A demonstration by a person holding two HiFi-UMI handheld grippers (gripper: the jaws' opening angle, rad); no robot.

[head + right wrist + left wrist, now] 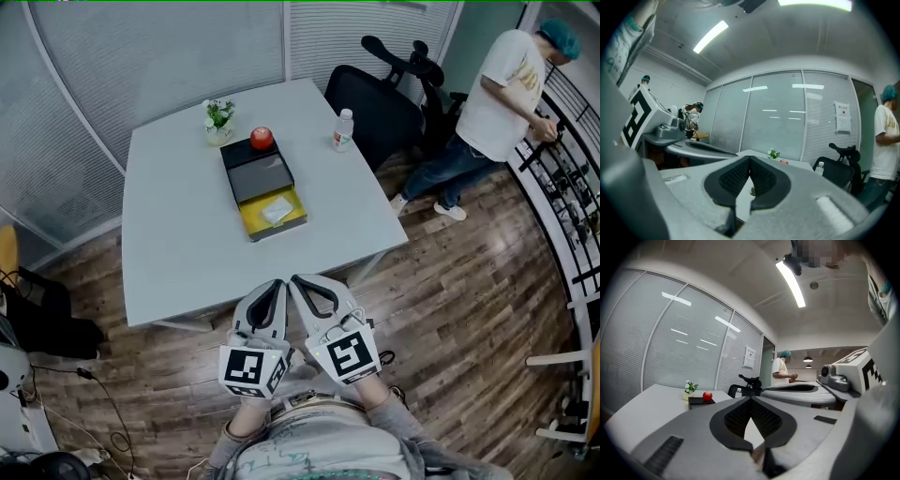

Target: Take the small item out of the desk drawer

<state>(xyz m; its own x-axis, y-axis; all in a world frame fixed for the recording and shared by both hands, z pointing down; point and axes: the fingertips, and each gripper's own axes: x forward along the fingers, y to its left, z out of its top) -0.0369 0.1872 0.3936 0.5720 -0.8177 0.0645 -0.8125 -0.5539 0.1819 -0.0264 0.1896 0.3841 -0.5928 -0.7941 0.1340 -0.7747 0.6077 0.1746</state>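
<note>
1. One item (277, 210): small, white, flat and paper-like with a slightly crumpled outline. It lies inside the open drawer on the table, well apart from both grippers.
2. One drawer (253, 217): shallow rectangular tray with a bright yellow interior, pulled out at the near end of the box.
3. One box (261, 178): black, low and rectangular, with a smooth dark grey top. It sits near the middle of the table.
4. One apple (262, 138): red, round and glossy, resting on the far end of the box top.
5. One plant (219, 116): small, with green leaves and white blossoms in a pale pot, just beside the apple.
6. One bottle (343, 129): clear plastic with a white cap, upright near the table's far right edge.
7. One table (178, 234): white, smooth-topped and roughly square.
8. One left gripper (275, 286): matte grey shell with black ribbed pads and a marker cube at the rear. Its jaws are together at the tips with nothing between them, and it is held level off the table's near edge.
9. One right gripper (298, 281): same build, jaws likewise closed and empty, just beside the left one.
10. One chair (375, 103): black, with mesh back and armrests, at the far right corner.
11. One person (497, 103): white shirt, teal cap, standing by a black rack.
12. One floor (450, 300): dark wood planks.
</note>
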